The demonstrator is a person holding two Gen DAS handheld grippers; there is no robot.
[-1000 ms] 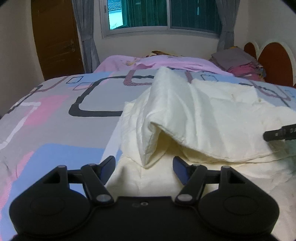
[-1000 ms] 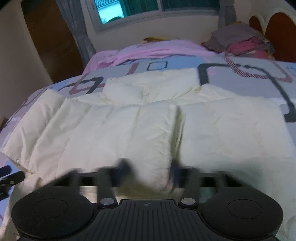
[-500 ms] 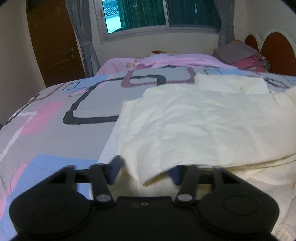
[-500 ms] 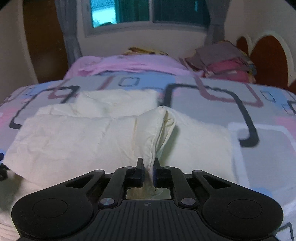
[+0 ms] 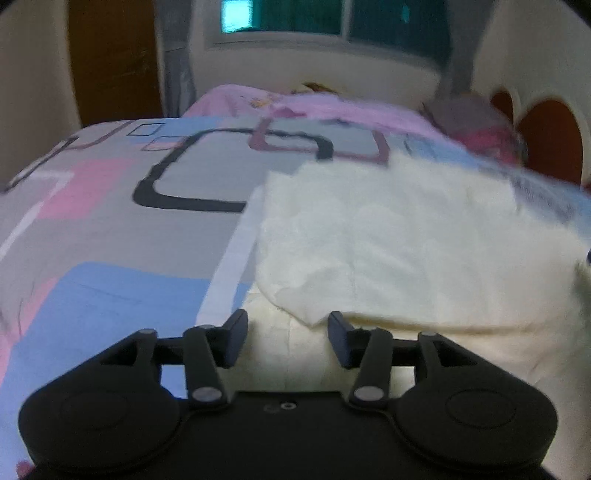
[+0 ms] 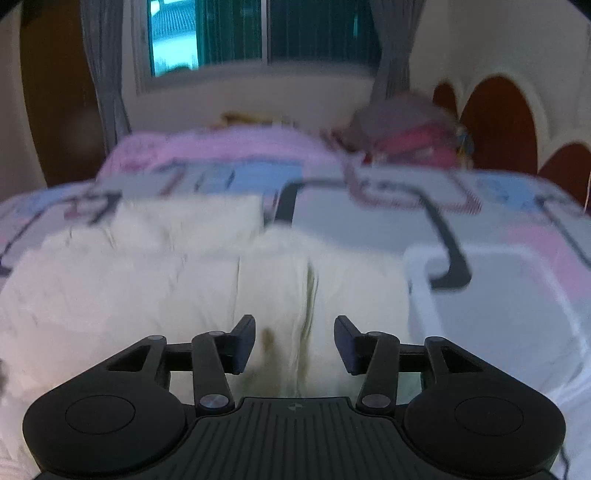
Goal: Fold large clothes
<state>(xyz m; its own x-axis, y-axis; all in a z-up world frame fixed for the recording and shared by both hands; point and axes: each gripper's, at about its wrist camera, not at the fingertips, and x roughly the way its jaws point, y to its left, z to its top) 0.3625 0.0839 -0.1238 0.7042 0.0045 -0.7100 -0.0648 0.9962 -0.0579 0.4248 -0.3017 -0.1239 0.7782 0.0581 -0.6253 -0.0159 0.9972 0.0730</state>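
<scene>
— Two hand-held grippers, both over the bed [image 5: 110,229]. What does the left hand-held gripper [image 5: 287,334] have?

— Nothing. Its jaws have just been opening, and they stand apart with a gap between them. A corner of the cream garment [image 5: 388,240] pokes into that gap, but neither pad presses on it.

— And the right hand-held gripper [image 6: 294,343]?

— Let go as well. Its jaws have just been opening too, and the cream garment [image 6: 184,280] lies under and between them, with a vertical crease running up from the gap. The pads are clear of the cloth on both sides.

— Where exactly is the garment?

— Spread on the patterned bedcover [image 6: 498,295], folded over itself, so an upper layer lies across a lower one. In the left wrist view its folded edge runs just ahead of the fingertips; the bedcover shows bare to the left of it.

— Anything else on the bed?

— A pink blanket [image 5: 295,110] bunched at the far side under the window [image 6: 258,33], and a stack of folded clothes [image 6: 406,136] near the headboard [image 6: 495,122]. Both views are blurred, so finer detail is lost.
</scene>
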